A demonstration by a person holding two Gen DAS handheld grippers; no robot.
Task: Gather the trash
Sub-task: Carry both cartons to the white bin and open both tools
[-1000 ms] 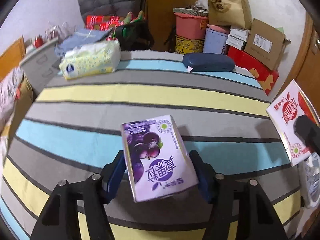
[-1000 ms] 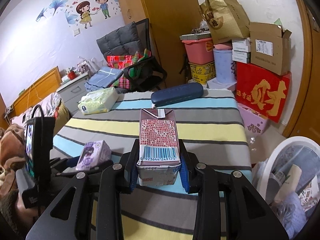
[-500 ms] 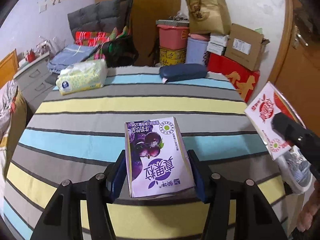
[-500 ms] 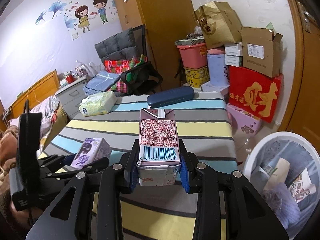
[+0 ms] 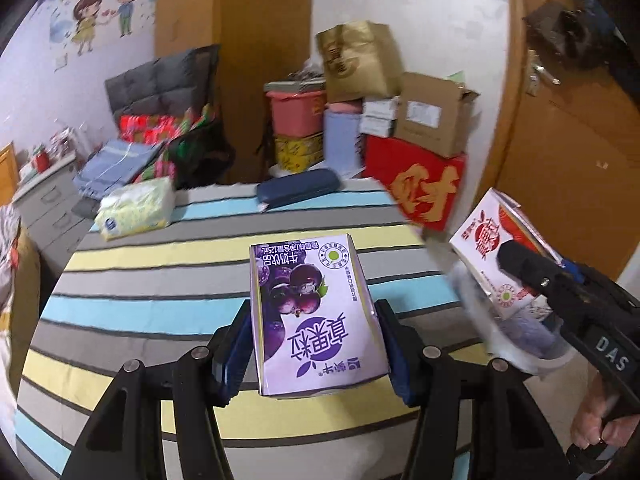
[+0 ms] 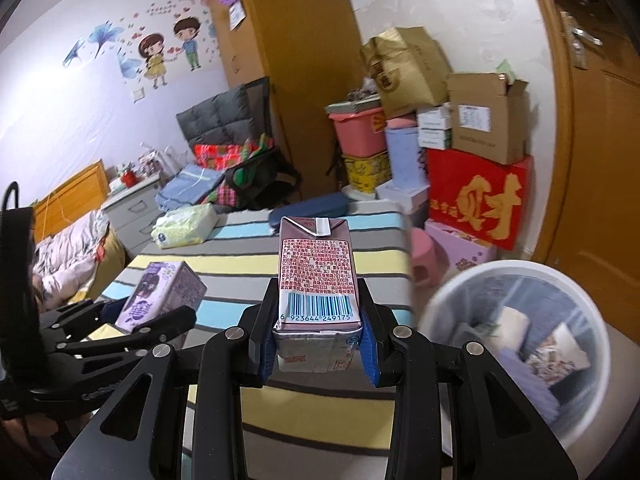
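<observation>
Listing left to right, from the right wrist view. Left tongs (image 6: 132, 312): closed on the purple carton (image 6: 162, 294), held above the striped tabletop (image 6: 224, 264). Tissue pack (image 6: 186, 226): lying on the tabletop's far left part. Blue case (image 6: 310, 208): at the far edge, right of the tissue pack. Right tongs (image 6: 318, 342): clamped on the red carton (image 6: 316, 280), barcode side facing the camera, carton raised off the tabletop. White bin (image 6: 516, 344): on the floor just right of the tabletop, lined with clear plastic, with paper and wrappers inside. Left wrist view: purple carton (image 5: 316, 316) between blue pads (image 5: 236, 348), print upside down; red carton (image 5: 496, 256) at right, over the bin.
</observation>
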